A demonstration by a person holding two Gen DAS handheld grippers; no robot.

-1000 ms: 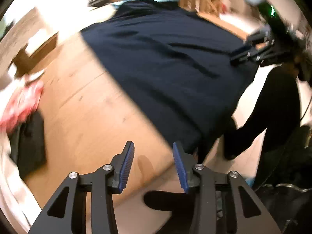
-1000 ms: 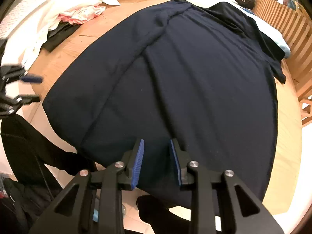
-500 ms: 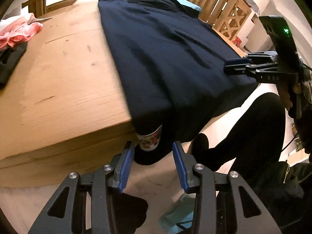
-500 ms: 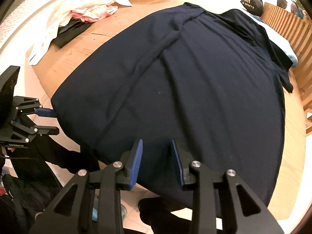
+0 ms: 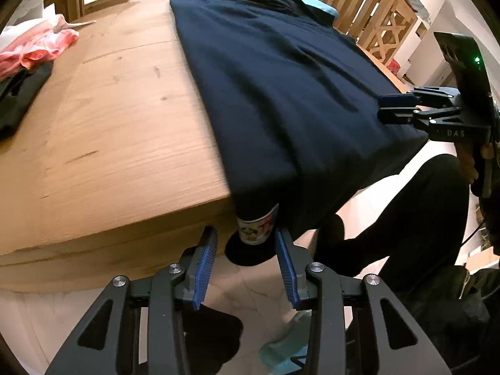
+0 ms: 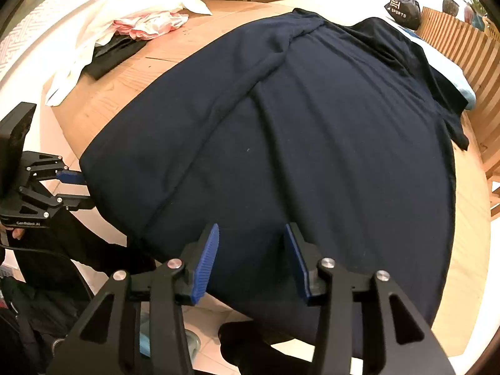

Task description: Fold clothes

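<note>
A large dark navy garment (image 5: 281,87) lies spread over the wooden table (image 5: 118,131), and its near hem hangs over the table's edge. A white printed patch (image 5: 257,228) shows at the hanging left corner. My left gripper (image 5: 247,243) is open just below the table edge, with that corner in front of its fingers and untouched. In the right wrist view the garment (image 6: 297,140) fills the middle. My right gripper (image 6: 251,234) is open at the near hem, holding nothing. The left gripper (image 6: 78,187) shows at the garment's left edge.
A heap of pink, white and black clothes (image 6: 140,28) sits at the table's far left. A black sports bag (image 6: 403,6) and a light blue cloth (image 6: 450,72) lie at the far end beside a wooden slatted railing (image 5: 359,3). A person's dark-trousered legs (image 5: 406,212) stand by the near edge.
My left gripper has swung down from above the table to the near edge, facing the hanging corner. My right gripper's fingers have spread wider over the hem.
</note>
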